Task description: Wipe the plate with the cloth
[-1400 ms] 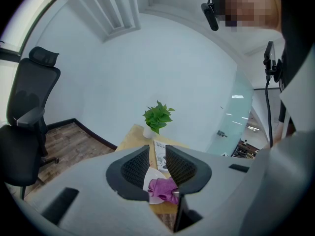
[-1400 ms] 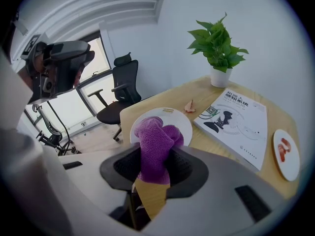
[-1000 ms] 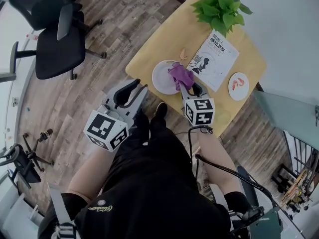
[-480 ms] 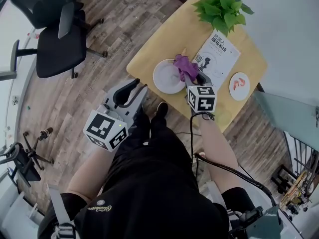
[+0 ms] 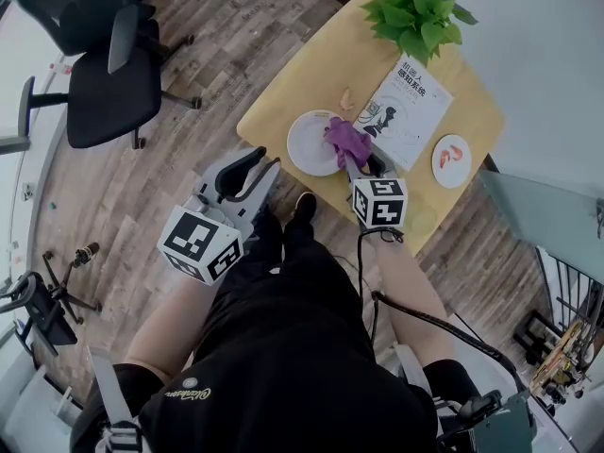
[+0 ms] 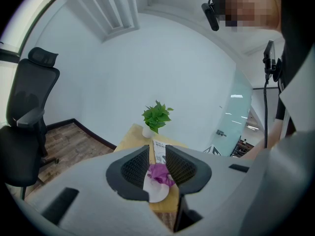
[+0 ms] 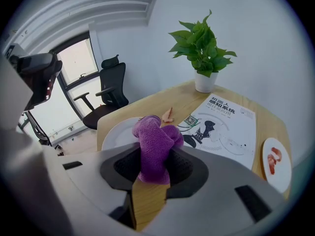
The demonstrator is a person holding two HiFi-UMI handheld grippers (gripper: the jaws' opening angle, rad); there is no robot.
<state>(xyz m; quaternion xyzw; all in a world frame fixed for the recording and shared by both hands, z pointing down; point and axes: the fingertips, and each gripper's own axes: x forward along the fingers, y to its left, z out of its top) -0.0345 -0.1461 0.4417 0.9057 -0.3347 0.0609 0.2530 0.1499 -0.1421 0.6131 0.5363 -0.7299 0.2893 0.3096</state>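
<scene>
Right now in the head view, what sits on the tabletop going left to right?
white plate → purple cloth → booklet → small plate with something red on it. The potted plant is left out: it overlaps the booklet's span.

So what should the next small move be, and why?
Probably sweep the cloth left across the plate: the right gripper is shut on it at the plate's right rim, and most of the plate lies bare to that side.
</scene>
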